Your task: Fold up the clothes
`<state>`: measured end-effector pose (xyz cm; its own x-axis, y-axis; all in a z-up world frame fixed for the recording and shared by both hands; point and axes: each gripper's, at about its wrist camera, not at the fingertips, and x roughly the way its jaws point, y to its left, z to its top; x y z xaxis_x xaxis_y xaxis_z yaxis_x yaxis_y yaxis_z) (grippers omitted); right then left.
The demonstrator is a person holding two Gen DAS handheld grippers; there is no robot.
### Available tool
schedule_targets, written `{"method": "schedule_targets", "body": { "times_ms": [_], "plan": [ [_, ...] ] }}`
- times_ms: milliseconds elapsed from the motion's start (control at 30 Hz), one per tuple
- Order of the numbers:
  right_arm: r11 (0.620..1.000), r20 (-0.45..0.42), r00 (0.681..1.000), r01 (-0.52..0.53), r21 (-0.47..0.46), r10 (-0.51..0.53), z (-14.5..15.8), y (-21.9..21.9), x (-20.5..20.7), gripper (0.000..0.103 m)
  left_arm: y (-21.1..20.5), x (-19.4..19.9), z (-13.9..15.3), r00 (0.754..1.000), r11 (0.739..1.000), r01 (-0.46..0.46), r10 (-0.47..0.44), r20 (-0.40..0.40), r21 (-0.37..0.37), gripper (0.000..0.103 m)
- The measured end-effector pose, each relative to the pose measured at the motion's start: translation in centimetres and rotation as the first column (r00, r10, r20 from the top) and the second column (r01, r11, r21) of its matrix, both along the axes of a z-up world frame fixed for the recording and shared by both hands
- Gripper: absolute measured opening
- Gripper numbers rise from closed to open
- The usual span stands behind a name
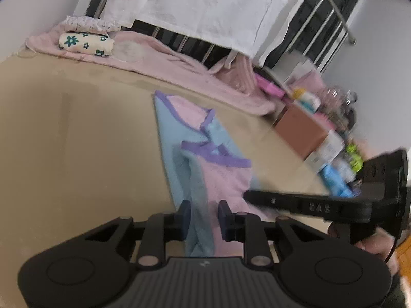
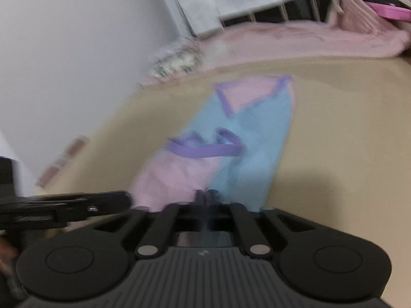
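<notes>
Lying on a beige flat surface [image 1: 77, 133], a small blue and pink garment with purple trim [image 1: 195, 154] is stretched long, its near end at the two grippers and its far end pointing toward a rumpled pink blanket [image 1: 164, 59]. The left gripper [image 1: 204, 218] stands with its two dark fingers [image 1: 184, 214] apart, and a blue fold of the garment passes through the gap between them; the pads do not press the cloth. The right gripper [image 2: 205, 197] has its fingers pressed together at the near edge of the garment, just where the pink part meets the blue part, so it seems to pinch the cloth there, though the picture is blurred. In the left wrist view the right gripper comes in from the right side as a long black bar, with its tip at the pink side of the garment, and a hand [image 1: 380, 251] holds it below. On the pink blanket, at the far left, sits a folded cream cloth with dark green flowers [image 1: 86, 45], and a pale ruffled cloth [image 1: 90, 23] lies on top of it. Behind, a white sheet [image 1: 205, 7] hangs over a black metal frame with silver bars [image 1: 326, 20]. At the right side are a brown cardboard box [image 1: 300, 133] and some small coloured packages, too blurred to tell.
</notes>
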<state>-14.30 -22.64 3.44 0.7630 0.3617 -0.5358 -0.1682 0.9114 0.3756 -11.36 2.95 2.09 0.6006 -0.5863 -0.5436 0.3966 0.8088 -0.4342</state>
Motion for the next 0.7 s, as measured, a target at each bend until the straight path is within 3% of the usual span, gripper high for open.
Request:
{"method": "schedule_targets", "body": {
  "times_ms": [233, 333, 433, 500, 567, 700],
  "plan": [
    [0.997, -0.001, 0.998, 0.055, -0.048, -0.055, -0.6, 0.2, 0.1, 0.007, 0.0, 0.1, -0.2, 1.000, 1.000, 0.014, -0.014, 0.007, -0.005, 0.022],
    [0.997, 0.022, 0.998, 0.058, -0.048, -0.057, -0.4, 0.4, 0.4, 0.026, -0.8, 0.7, 0.4, 1.000, 1.000, 0.006, -0.006, 0.013, 0.017, 0.022],
    [0.996, 0.015, 0.998, 0.062, -0.071, -0.061, -0.5, 1.1, 2.2, 0.026, -2.2, 1.6, 1.0, 0.999, 0.999, 0.001, -0.003, 0.035, 0.039, 0.020],
    [0.992, -0.008, 0.997, 0.070, -0.105, -0.071, -1.0, 1.6, 3.6, 0.013, -3.2, 2.2, 1.1, 0.999, 0.998, 0.008, -0.011, 0.046, 0.062, 0.014],
    [0.986, -0.040, 0.990, 0.133, -0.102, -0.137, -1.6, 1.0, 4.0, 0.011, -3.9, 2.9, 0.6, 1.000, 0.995, -0.001, -0.001, 0.029, 0.099, 0.013],
    [0.982, 0.015, 0.987, 0.162, -0.092, -0.161, -0.6, -0.2, 1.5, 0.014, -2.4, 2.7, 0.7, 0.999, 1.000, -0.017, 0.017, 0.033, 0.021, 0.016]
  ]
}}
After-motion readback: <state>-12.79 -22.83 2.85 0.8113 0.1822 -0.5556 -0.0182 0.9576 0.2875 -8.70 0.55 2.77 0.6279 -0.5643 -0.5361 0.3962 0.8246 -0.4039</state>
